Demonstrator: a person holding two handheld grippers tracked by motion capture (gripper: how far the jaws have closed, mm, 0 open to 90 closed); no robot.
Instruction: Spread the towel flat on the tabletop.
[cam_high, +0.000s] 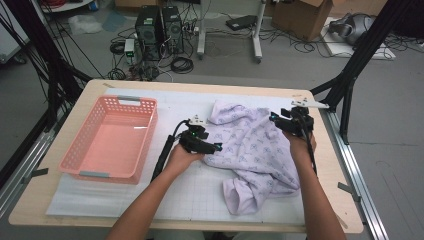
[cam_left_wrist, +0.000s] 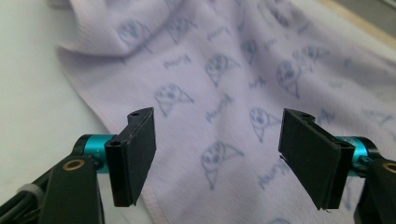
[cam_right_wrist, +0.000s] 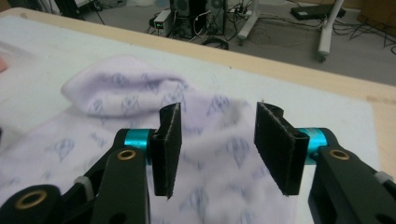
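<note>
Towel (cam_high: 252, 150), pale lilac, blue print, rumpled

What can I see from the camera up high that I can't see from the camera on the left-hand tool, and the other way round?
From the high view: the pink basket lying left of the cloth, both of the person's forearms, the right tool, and the floor beyond with computers and cables.

From the left gripper view: that tool's own two black pads seen close, standing apart with nothing pinched between them, and the small printed figures on the fabric in sharp detail.

Both show the lilac towel lying crumpled on the white mat, with the left tool at its edge.
</note>
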